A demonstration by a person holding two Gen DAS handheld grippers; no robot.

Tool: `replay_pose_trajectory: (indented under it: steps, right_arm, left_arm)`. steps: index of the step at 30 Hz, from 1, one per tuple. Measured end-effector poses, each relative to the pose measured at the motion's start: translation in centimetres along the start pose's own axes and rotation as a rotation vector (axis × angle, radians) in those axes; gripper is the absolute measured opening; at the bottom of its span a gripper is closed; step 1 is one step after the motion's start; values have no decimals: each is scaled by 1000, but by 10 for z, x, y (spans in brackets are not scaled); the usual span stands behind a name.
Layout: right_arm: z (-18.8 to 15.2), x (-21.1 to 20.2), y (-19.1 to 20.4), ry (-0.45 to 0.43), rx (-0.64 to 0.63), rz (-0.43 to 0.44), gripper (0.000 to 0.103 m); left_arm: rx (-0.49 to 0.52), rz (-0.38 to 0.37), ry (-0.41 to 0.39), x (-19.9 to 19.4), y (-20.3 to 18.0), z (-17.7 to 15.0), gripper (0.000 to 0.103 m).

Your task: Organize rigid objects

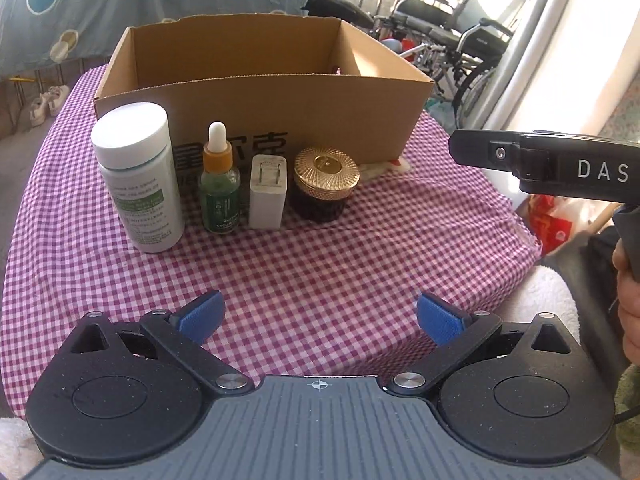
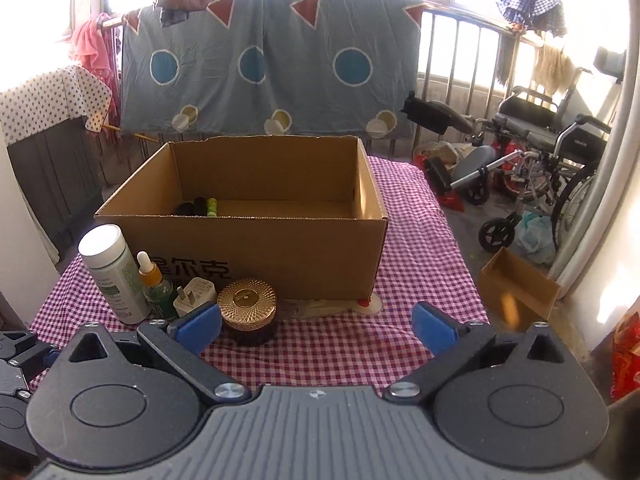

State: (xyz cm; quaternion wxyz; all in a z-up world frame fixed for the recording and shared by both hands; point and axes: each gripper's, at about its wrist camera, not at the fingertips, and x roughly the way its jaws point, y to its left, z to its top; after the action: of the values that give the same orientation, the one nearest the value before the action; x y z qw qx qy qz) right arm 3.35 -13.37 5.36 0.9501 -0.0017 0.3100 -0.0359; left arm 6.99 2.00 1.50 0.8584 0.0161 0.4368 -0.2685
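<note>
Standing upright in a row on bench (image 1: 320,264) before cardboard box (image 1: 280,92): pill bottle (image 1: 138,176), dropper bottle (image 1: 220,184), charger (image 1: 267,192) w/ prongs up, gold-lidded jar (image 1: 324,184). Left tool (image 1: 318,316) & right tool (image 2: 316,328) both wide, empty.

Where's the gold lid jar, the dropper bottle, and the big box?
gold lid jar (image 1: 326,168), left wrist view, on the lid's top.
dropper bottle (image 1: 220,196), left wrist view, on its green glass body.
big box (image 2: 304,252), right wrist view, on its front wall.
</note>
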Motion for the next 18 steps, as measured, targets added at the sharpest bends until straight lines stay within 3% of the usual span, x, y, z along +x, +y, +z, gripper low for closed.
replay_pose_trajectory:
  steps: [10, 15, 18]
  right_arm:
    - [4, -2, 4, -36, -65, -16, 103]
    - [6, -3, -2, -45, -34, 12, 103]
    - [8, -3, -6, -46, -28, 28, 103]
  left_arm:
    - [5, -29, -23, -3, 1, -9, 102]
    - [15, -30, -36, -6, 2, -8, 102]
    - [-16, -68, -29, -8, 6, -6, 103]
